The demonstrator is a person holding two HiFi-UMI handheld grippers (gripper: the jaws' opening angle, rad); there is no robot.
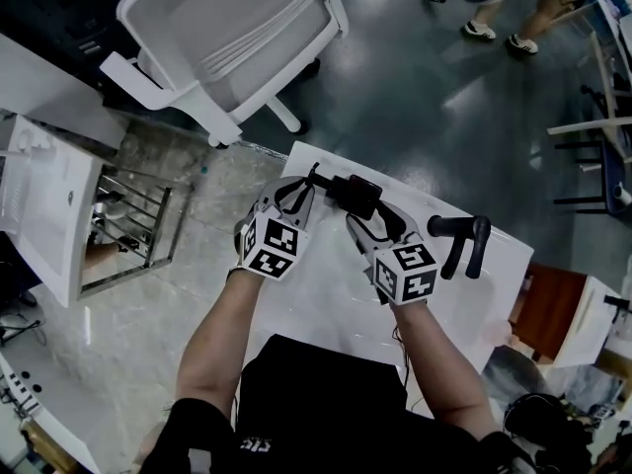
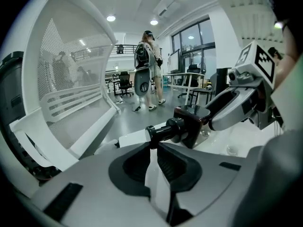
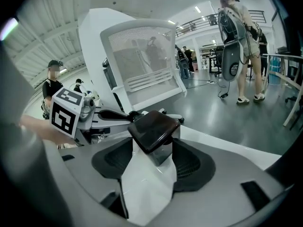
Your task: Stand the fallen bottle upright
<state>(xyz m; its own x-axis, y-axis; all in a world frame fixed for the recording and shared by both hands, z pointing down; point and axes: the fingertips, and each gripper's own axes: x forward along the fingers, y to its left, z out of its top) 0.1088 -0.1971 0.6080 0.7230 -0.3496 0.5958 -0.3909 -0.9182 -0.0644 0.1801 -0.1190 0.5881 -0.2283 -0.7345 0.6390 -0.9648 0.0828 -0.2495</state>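
Legible text: none showing. Marker cube [image 1: 270, 245] of the left gripper [image 1: 312, 180] and marker cube [image 1: 407, 272] of the right gripper [image 1: 360, 210]: showing black-and-white square patterns only. White print on the person's black shirt [image 1: 259, 445]: appearing too blurred to read.

Person: black short-sleeved cotton shirt [image 1: 316, 403], small white print. Left tongs [image 1: 310, 182] and right tongs [image 1: 361, 215]: pale grey plastic shells, dark ribbed pads, black-and-white marker cubes [image 1: 270, 245].

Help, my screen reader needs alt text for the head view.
Two handheld grippers hold a dark bottle over a white table: left tongs at its black cap, right tongs on its body. A white chair stands beyond.
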